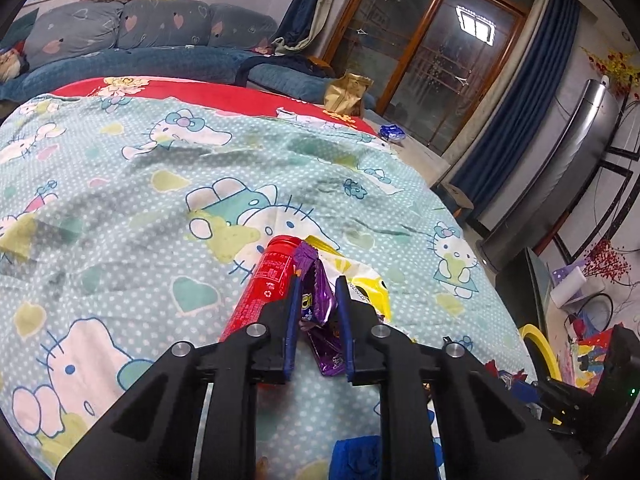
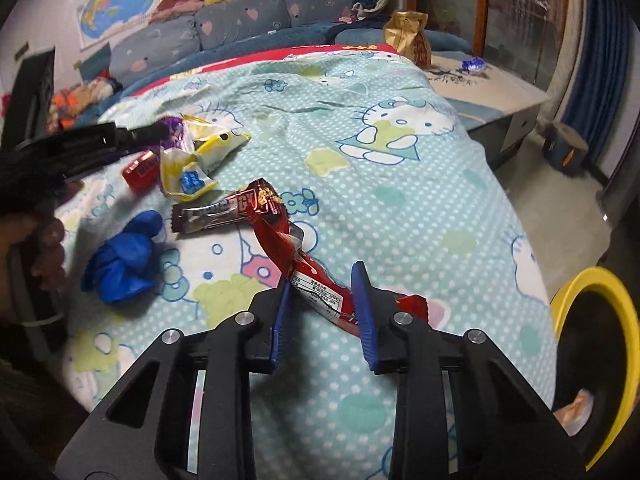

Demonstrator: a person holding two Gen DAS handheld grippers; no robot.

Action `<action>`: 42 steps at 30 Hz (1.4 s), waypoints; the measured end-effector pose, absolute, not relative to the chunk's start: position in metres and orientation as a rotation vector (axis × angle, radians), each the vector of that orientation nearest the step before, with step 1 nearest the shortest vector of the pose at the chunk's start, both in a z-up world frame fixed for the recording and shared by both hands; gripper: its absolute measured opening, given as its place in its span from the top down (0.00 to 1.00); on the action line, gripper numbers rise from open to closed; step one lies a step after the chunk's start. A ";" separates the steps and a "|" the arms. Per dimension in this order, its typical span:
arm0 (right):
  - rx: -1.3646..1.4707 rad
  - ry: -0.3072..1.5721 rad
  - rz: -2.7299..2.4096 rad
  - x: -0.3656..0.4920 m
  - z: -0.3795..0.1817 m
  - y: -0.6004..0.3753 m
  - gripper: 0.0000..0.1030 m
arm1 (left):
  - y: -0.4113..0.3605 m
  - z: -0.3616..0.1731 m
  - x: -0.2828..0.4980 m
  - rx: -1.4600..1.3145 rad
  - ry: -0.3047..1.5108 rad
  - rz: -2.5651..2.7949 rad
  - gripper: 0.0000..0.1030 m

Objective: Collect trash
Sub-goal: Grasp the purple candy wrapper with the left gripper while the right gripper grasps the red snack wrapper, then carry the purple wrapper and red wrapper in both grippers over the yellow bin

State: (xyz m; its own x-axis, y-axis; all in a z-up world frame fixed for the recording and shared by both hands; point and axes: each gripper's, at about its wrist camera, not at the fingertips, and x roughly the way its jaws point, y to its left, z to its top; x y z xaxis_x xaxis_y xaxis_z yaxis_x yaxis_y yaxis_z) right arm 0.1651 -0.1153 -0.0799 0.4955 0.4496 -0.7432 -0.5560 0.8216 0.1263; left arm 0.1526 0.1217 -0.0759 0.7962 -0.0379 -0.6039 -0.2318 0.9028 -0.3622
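Purple wrapper (image 1: 320, 300) between hand-held gripper (image 1: 318, 280) fingers

Home living room: blue sofa (image 1: 132, 36), window curtains (image 1: 516, 92), wall map (image 2: 116, 4).

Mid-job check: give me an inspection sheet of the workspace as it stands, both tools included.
Surface: cartoon-print sheet, wrinkled.
Job's things: purple wrapper, red wrapper, red can, yellow wrapper, brown bar wrapper, blue glove; yellow bin at the right.
Clutter: gold bag.
Grippers: left tool shut on purple wrapper; right tool shut on red wrapper.
Cables: nothing seen.
Surroundings: sofa, window.
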 end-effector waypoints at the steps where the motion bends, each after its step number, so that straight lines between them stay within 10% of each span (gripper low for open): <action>1: -0.121 0.861 0.615 0.164 -0.079 -0.117 0.78 | 0.121 -0.075 0.151 -0.442 0.640 0.104 0.90; 42: 0.068 0.733 0.690 0.139 -0.018 -0.158 0.82 | 0.043 -0.002 0.104 -0.320 0.493 -0.112 0.90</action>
State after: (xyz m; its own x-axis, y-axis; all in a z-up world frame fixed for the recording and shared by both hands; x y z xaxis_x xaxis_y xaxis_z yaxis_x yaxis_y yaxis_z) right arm 0.1392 -0.1576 -0.0181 0.5349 0.6014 -0.5935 -0.5556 0.7795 0.2891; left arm 0.1045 0.0429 -0.0020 0.8760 -0.1822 -0.4467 0.0288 0.9441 -0.3285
